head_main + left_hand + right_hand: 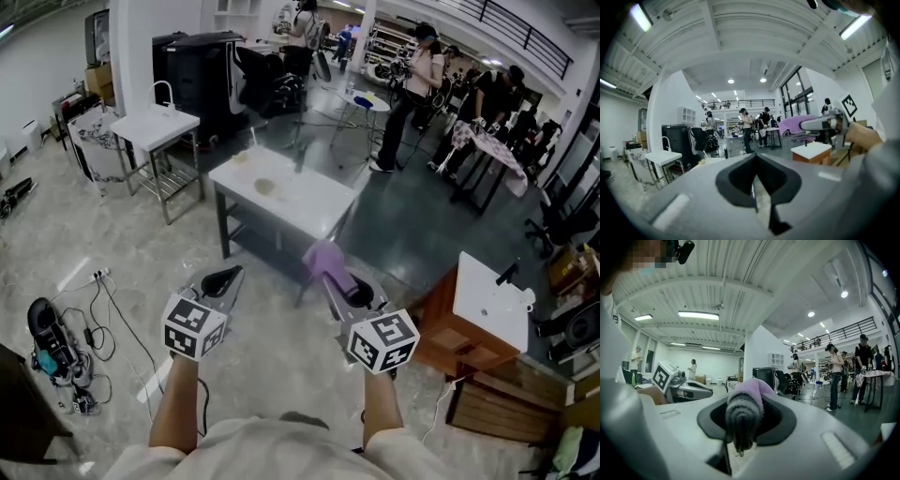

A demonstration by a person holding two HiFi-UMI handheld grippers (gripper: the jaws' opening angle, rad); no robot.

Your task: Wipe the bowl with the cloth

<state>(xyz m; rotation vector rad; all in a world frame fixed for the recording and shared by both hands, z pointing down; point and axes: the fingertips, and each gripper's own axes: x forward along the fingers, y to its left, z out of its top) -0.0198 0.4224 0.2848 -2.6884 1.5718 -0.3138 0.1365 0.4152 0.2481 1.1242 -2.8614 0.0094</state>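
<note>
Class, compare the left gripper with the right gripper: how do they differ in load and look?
The left gripper is shut and empty; the right gripper is shut on a purple cloth. The left gripper's fingers show bare, while the right gripper's are wrapped by cloth bulging past them. Both carry a marker cube and point toward the white table.

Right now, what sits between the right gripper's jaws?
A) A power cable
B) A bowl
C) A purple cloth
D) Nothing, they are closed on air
C: the right gripper view shows the right gripper clamped on a purple cloth that bulges out past its jaws, and the head view shows the same cloth at that gripper's tip.
</note>
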